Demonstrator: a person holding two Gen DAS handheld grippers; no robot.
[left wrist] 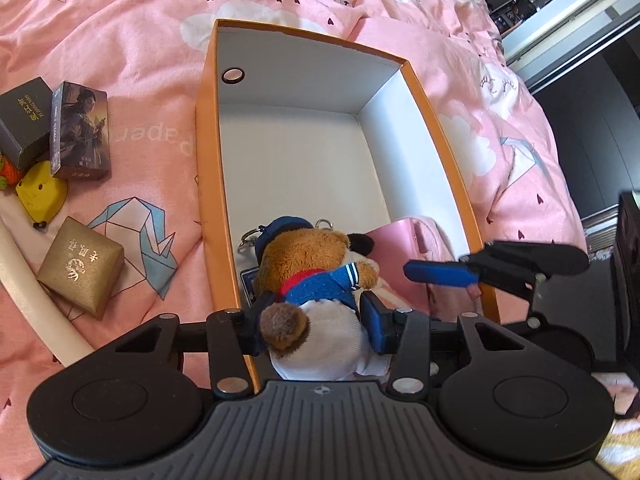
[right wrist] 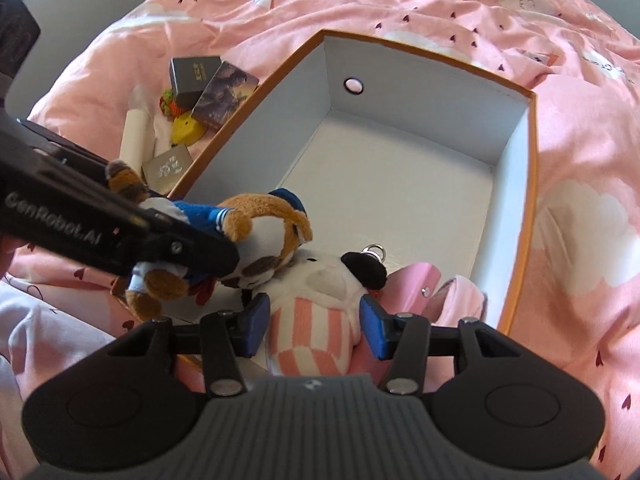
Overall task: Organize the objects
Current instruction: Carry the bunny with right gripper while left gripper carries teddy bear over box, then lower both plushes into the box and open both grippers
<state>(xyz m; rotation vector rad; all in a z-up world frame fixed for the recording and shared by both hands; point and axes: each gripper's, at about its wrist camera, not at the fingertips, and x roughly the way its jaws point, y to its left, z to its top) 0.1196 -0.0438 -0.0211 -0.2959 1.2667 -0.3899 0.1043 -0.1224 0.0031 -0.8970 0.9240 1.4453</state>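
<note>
The left gripper (left wrist: pixel 316 322) holds a brown plush dog (left wrist: pixel 316 276) in a blue sailor top, its fingers (left wrist: pixel 376 320) pinching the white lower body from both sides. The toy hangs over the near end of the orange box (left wrist: pixel 448 152), which lies open on the pink bed (left wrist: pixel 140 40). The right gripper (right wrist: pixel 316 322) has its fingers around a white plush with pink stripes (right wrist: pixel 316 320); it seems to pinch it, though the contact on the right side is not fully clear. This plush also lies at the near end of the box, beside a pink pouch (right wrist: pixel 416 284).

The main risk is crowding. Both toys and both grippers are in the same corner, and the dog already touches the head of the striped plush. If one toy is released, it may rest on the other or catch on the box wall and fall outside. The metal key rings (right wrist: pixel 374 249) could also hook together. The soft bed may let the box tilt under pressure. The small boxes (left wrist: pixel 60 128) and the yellow toy (left wrist: pixel 42 192) wait outside, to the left.
</note>
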